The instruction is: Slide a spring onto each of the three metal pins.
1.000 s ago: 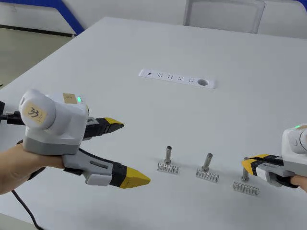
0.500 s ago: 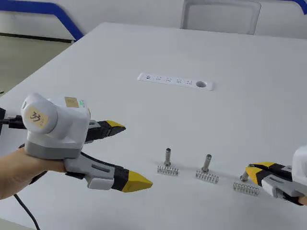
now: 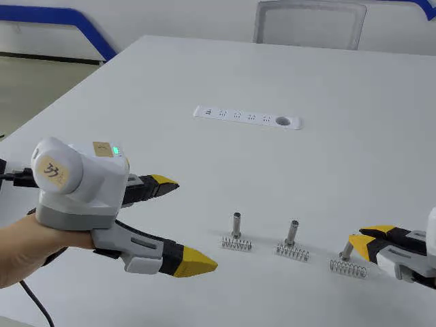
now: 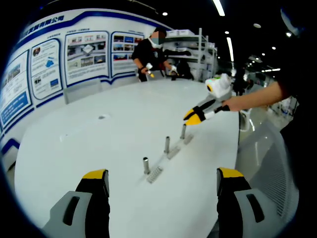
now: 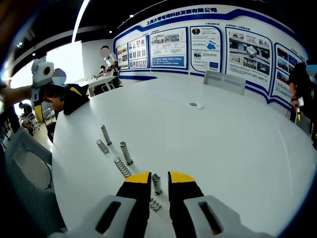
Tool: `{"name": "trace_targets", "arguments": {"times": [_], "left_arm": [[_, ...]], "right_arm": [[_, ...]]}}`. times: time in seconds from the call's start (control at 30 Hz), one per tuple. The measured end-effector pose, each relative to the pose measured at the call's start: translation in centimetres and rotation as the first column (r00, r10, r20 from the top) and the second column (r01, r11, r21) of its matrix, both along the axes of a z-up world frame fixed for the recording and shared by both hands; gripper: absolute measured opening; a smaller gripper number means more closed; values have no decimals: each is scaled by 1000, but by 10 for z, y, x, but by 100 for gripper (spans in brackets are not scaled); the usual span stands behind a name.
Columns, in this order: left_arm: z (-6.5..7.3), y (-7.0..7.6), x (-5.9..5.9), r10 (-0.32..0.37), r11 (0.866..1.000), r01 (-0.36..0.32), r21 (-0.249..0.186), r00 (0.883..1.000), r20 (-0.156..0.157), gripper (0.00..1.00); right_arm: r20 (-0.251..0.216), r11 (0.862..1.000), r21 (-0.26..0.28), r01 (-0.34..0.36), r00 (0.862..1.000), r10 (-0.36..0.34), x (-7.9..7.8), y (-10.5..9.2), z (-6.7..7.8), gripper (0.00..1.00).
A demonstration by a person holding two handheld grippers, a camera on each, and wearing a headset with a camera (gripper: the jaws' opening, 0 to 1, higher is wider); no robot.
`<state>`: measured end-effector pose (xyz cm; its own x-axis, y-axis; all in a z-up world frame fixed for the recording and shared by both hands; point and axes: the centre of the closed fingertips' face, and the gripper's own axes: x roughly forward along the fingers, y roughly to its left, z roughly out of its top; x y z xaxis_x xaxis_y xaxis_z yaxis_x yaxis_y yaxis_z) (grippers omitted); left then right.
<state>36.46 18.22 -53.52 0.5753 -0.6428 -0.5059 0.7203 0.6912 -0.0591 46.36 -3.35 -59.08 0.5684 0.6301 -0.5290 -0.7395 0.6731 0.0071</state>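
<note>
- Metal springs [image 3: 236,243]: light, squashy, roll-prone, I reckon; I'd pinch mid-coil, gently.
- R claw [image 5: 153,177] narrow, end pin [image 5: 157,183] standing between tips, its spring [image 5: 155,204] just under them.
- L claw [image 3: 187,221] wide, empty, well apart.

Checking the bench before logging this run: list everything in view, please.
Table: one, white, under everything.
Pins: three, silver, upright in a row near the front edge.
Springs: three, silver, lying flat, one beside each pin.
Power strip: one, white, mid-table behind the pins.
Chair: one, grey, beyond the far edge.
Left tool: one, grey with yellow tips, jaws wide open, left of the pins.
Right tool: one, same colours, jaws narrowly apart at the rightmost pin.
Hand: one, holding the left tool.
</note>
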Motion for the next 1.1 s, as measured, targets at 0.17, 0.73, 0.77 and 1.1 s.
{"name": "trace_targets", "arguments": {"times": [0.17,0.73,0.77,1.1], "left_arm": [[0,0,2,0,1000,0,-3,1000,-1,92],[-20,-3,11,-3,1000,2,-5,999,-48,91],[-20,-2,11,0,1000,0,-6,999,-50,91],[-33,5,10,15,1000,-15,5,997,-79,91]], "right_arm": [[-1,994,-40,-104,995,104,-5,-12,-3,20],[-76,866,-224,-448,894,443,-28,3,-63,21],[-85,865,-217,-453,891,446,-27,3,-65,21],[-139,871,-158,-466,884,447,-29,-1,-71,17]]}}
